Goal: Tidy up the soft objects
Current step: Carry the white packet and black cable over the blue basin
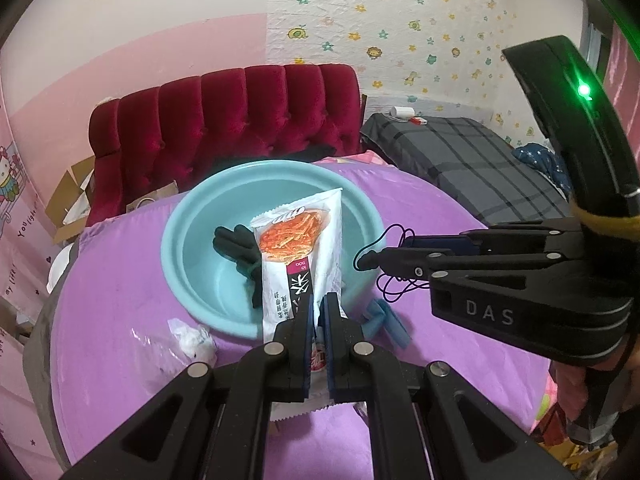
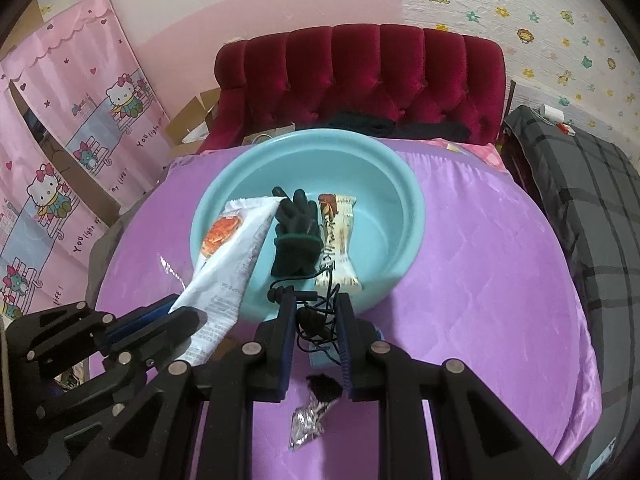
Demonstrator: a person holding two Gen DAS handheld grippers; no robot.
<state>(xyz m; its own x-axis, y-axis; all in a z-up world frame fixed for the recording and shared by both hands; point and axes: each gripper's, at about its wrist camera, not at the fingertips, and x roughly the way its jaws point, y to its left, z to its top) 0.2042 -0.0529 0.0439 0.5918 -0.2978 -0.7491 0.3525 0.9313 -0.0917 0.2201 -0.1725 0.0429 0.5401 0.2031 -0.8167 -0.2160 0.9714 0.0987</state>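
Here the basin [image 2: 412, 216] lies just ahead of both grippers on the purple counter [image 2: 480, 260]. The left fingers [image 1: 306, 320] pinch the snack packet [image 1: 298, 248], its long axis already over the rim; the right fingers [image 2: 286, 320] nip a tangled cord [image 2: 316, 320] at the near rim.

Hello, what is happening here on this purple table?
A person holds a gripper in each hand. The left gripper is shut on a white snack packet; the right gripper pinches a tangle of black earphones. Both hover at the near rim of a blue basin, where a black glove and a wrapped bar already lie.
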